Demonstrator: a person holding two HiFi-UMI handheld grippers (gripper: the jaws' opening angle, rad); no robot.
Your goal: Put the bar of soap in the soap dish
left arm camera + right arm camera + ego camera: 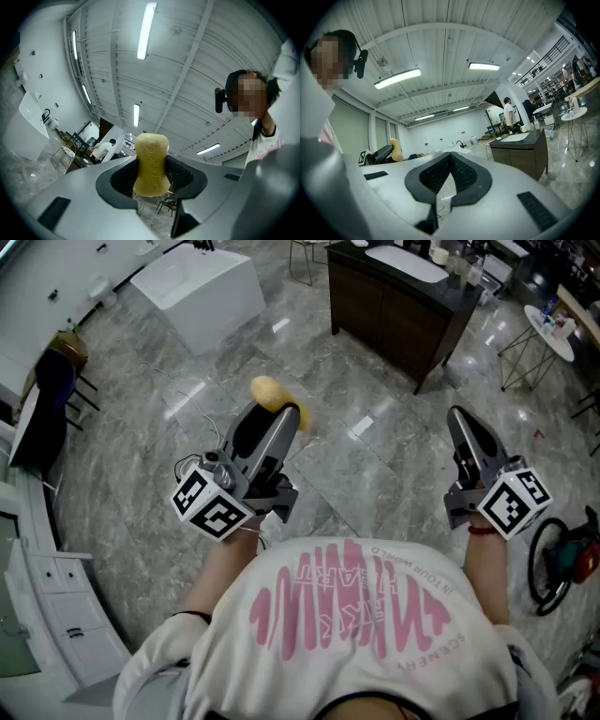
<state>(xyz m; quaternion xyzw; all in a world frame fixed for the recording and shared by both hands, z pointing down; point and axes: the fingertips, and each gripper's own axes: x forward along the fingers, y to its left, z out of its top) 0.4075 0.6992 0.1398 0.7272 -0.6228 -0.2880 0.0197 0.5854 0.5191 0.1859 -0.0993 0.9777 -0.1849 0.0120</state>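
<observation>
Here left gripper [284, 414] pinches the bar of soap [151, 161]; right gripper [460, 420] pressed together, both over open floor [375, 465].

Yellow, waisted soap bar [151, 161] clamped in left tongs [287, 416], top end jutting beyond tips.

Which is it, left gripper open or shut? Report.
Shut on the yellow, waisted bar of soap: the left gripper's fingers press its sides, and it sticks out past their tips.
</observation>
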